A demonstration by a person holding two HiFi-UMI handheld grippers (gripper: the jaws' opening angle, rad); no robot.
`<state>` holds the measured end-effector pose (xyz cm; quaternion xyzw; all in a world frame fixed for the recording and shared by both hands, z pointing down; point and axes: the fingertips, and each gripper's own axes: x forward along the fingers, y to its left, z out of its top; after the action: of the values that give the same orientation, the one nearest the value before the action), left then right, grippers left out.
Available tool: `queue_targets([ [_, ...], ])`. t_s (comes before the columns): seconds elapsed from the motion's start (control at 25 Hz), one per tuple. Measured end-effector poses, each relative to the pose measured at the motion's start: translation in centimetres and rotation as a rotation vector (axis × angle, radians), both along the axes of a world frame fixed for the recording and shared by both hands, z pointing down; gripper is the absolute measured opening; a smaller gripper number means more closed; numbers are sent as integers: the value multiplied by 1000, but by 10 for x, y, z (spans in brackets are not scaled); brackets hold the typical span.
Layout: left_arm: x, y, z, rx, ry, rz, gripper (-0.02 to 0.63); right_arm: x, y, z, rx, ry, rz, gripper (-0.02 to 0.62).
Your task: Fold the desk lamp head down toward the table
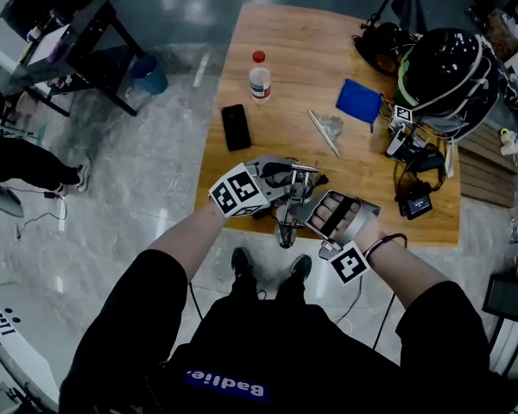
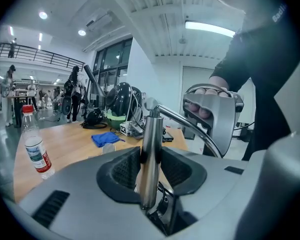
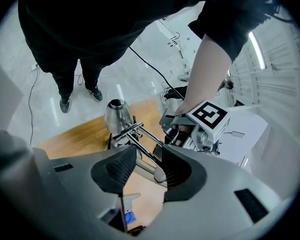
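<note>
The silver desk lamp (image 1: 285,207) stands at the near edge of the wooden table (image 1: 285,41). My left gripper (image 1: 282,182) is shut on its upright metal post (image 2: 151,154), which runs between the pads (image 2: 127,169). A thin curved arm (image 2: 190,124) leaves the post's top toward the right hand. My right gripper (image 3: 147,169) is open around the lamp's arm rods (image 3: 140,140); a rod end lies against the right pad (image 3: 176,171), with a gap on the left. The cone-shaped lamp head (image 3: 116,115) hangs beyond the jaws, over the table edge. My right gripper (image 1: 300,216) is close beside the left.
On the table lie a water bottle (image 1: 259,76), a black phone (image 1: 235,126), a blue cloth (image 1: 358,102), a small metal piece (image 1: 328,129), a black helmet (image 1: 445,67) and cabled devices (image 1: 414,198). My legs and feet (image 1: 242,264) are just below the table's near edge.
</note>
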<state>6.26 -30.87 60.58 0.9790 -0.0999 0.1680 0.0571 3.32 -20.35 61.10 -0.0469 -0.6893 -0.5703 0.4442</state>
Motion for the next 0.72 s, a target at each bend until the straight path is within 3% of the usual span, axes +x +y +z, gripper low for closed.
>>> queue_targets([
  [0.28, -5, 1, -3, 52, -51, 0, 129, 1, 3, -1, -56, 12, 34, 146],
  [0.48, -34, 3, -17, 70, -65, -31, 127, -2, 24, -34, -102, -27, 61, 144],
  [0.6, -57, 13, -31, 56, -28, -92, 127, -2, 42, -49, -174, -92, 211, 144],
  [0.72, -77, 32, -47, 20, 23, -163, 127, -5, 54, -59, -296, -297, 462, 144],
])
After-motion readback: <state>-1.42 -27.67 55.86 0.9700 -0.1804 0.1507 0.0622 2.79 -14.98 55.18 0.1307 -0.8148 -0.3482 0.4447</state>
